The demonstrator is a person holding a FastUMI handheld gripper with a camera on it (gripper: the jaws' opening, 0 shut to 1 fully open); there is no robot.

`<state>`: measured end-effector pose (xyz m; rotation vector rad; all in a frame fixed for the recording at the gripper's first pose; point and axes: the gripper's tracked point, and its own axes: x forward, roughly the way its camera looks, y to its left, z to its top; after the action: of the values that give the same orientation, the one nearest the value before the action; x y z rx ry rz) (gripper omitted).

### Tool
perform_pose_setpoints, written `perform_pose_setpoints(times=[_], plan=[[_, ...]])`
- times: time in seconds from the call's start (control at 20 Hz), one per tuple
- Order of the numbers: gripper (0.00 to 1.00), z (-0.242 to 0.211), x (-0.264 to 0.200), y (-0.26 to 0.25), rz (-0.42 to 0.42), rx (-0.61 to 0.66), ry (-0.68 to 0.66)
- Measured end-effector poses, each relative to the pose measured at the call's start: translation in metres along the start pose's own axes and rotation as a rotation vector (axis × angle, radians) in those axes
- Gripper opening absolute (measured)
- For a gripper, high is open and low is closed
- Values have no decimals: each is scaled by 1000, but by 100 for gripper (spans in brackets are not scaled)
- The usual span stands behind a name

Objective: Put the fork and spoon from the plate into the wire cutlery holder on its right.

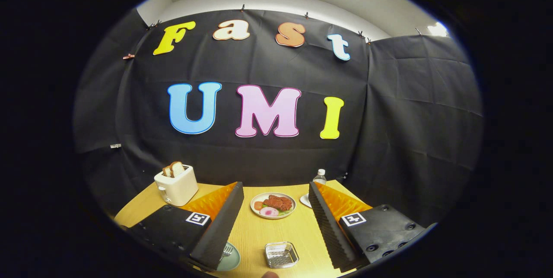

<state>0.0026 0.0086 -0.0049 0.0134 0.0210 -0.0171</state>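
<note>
The wire cutlery holder sits between the spread, empty hand-held gripper fingers, plate half-hidden behind one finger.

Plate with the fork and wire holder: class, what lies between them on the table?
Gripper view: bare table separates plate and holder.

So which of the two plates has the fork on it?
The greenish plate close beside the left finger, with fork tines showing. The white plate beyond the open gripper holds food.
</note>
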Motion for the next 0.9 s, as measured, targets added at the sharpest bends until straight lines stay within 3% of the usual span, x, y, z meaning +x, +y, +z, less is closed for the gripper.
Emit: perform_pose_setpoints(times=[0.4, 0.7, 0.9], plan=[[94, -90, 2, 97, 30, 44, 272], [90, -215, -26, 136, -25, 112, 578], [81, -273, -35, 154, -9, 134, 692]])
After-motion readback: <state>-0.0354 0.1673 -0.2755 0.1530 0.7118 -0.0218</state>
